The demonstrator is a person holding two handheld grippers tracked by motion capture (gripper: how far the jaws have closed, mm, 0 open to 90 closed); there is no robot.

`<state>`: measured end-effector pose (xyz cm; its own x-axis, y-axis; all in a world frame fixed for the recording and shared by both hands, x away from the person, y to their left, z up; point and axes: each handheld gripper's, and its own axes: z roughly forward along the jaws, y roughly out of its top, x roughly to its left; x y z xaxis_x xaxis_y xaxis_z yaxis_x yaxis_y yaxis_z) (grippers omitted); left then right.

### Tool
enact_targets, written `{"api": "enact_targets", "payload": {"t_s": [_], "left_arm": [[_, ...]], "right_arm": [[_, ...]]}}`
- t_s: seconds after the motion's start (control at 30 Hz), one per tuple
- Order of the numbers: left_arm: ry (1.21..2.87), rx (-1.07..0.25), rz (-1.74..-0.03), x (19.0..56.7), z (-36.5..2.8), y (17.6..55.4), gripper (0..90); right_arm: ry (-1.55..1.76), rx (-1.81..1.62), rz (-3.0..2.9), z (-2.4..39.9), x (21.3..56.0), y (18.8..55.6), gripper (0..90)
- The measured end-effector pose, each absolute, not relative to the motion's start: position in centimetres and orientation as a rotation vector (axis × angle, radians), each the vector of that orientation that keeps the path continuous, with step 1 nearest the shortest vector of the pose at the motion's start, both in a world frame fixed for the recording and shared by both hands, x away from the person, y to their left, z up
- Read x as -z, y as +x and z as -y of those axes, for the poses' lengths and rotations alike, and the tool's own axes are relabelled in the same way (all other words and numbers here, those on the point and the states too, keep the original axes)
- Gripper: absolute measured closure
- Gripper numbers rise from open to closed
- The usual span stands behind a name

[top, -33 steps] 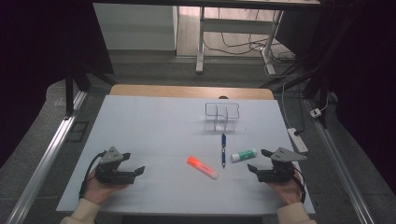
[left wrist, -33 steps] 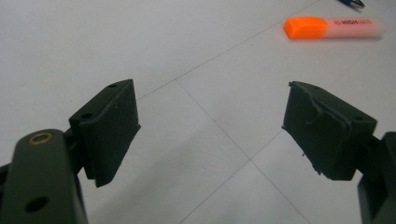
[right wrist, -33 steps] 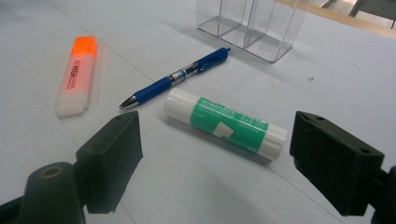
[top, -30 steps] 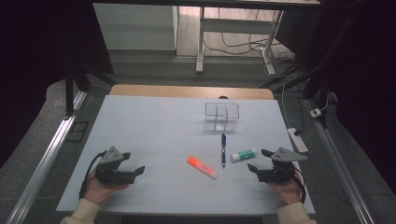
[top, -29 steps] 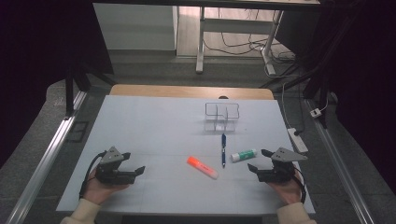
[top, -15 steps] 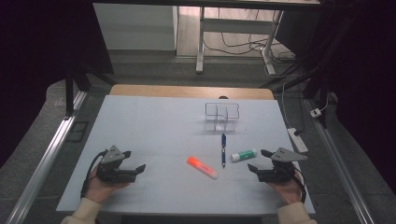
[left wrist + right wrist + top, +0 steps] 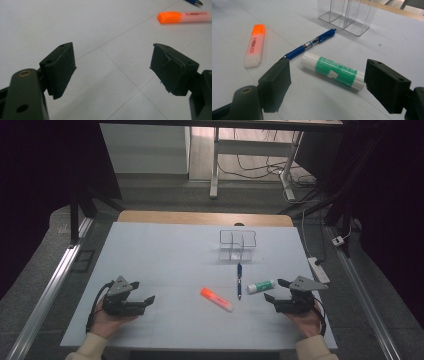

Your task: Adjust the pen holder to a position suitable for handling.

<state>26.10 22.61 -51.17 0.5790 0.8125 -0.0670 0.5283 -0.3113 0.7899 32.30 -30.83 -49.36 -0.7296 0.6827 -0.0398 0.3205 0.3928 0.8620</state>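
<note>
Glue stick (image 7: 333,70) before open right gripper (image 7: 327,86), pen (image 7: 308,46) beside, highlighter (image 7: 255,44) beyond

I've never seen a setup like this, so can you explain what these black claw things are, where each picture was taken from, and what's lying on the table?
A person sits at a white table and holds a hand tool with two black jaws in each hand: the left gripper and the right gripper. Both are open and hold nothing.

The high view looks down from above the person's side. Each of the other two pictures comes from a camera riding on a gripper, looking out between its own jaws.

On the table lie an orange highlighter, a blue pen and a glue stick with a green label. Behind them stands a clear organizer with compartments. The glue stick lies just ahead of the right gripper; the highlighter is farther ahead of the left one.
</note>
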Motion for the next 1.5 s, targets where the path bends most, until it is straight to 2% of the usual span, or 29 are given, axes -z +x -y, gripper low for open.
{"api": "enact_targets", "payload": {"t_s": [0.7, 1.17, 1.5], "left_arm": [[1.998, -0.449, -1.074, 51.3, -22.6, 26.0, 20.7], [1.997, -0.444, -1.082, 51.5, -22.6, 25.8, 20.6], [2.0, -0.444, -1.074, 51.6, -22.5, 25.7, 20.7]], "right_arm": [[0.922, -1.283, -2.236, 28.9, 47.8, 34.5, 24.6], [0.979, -1.234, -2.229, 28.5, 47.1, 37.1, 26.0], [1.038, -1.238, -2.208, 27.4, 46.7, 39.7, 30.2]]}}
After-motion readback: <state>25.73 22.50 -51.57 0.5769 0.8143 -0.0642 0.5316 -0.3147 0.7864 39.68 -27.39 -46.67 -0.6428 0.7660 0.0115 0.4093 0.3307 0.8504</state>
